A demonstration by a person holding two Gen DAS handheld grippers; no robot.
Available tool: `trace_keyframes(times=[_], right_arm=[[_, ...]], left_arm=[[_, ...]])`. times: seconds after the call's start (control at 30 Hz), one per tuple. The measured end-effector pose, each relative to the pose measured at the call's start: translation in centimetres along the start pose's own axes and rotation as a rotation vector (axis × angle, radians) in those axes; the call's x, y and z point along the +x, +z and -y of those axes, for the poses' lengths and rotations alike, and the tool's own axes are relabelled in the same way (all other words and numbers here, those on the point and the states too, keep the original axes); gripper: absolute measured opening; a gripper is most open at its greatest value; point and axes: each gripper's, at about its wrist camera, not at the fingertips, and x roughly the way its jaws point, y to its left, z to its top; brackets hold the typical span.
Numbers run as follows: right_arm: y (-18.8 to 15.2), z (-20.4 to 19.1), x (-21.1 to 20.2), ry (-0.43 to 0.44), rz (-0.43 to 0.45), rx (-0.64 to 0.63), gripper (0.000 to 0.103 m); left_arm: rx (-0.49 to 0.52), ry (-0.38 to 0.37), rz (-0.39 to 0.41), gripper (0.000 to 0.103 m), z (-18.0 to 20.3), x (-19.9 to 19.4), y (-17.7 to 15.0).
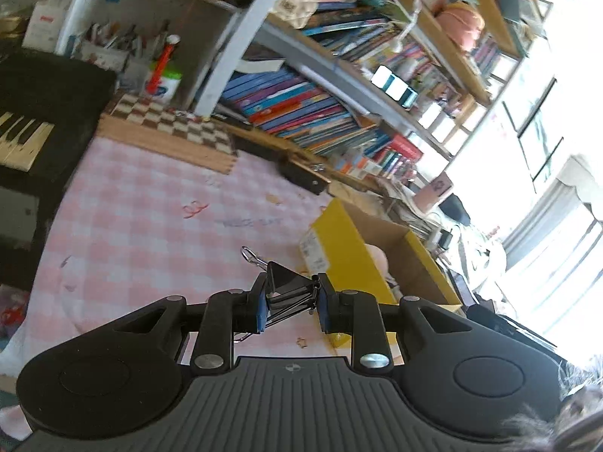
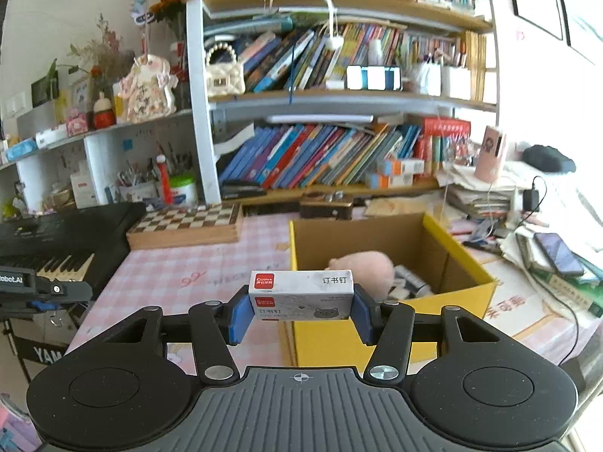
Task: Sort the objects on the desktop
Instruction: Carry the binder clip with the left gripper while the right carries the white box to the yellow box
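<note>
Daylight floods both views from the window (image 1: 546,196) on the right, which burns out to plain white in the left wrist view — frame and curtain nearly lost in the glare. That view is tilted and smeared with motion blur: the book spines (image 1: 297,113) and the checked tablecloth (image 1: 143,203) run soft. The right wrist view is sharper; the print on the staple box (image 2: 301,293) is readable. Fisheye distortion bows the bookshelf (image 2: 339,98) and its uprights toward the edges, and the corners darken.
</note>
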Motion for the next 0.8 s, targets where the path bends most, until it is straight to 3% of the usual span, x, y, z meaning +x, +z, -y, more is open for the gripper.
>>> trace_keyframes(times=[0.8], right_arm=[[-2.0, 5.4, -2.3, -0.023, -0.080, 0.069, 0.054]], left_arm=[[0.122, -0.164, -0.095, 0.023, 9.6, 3.9, -1.8]])
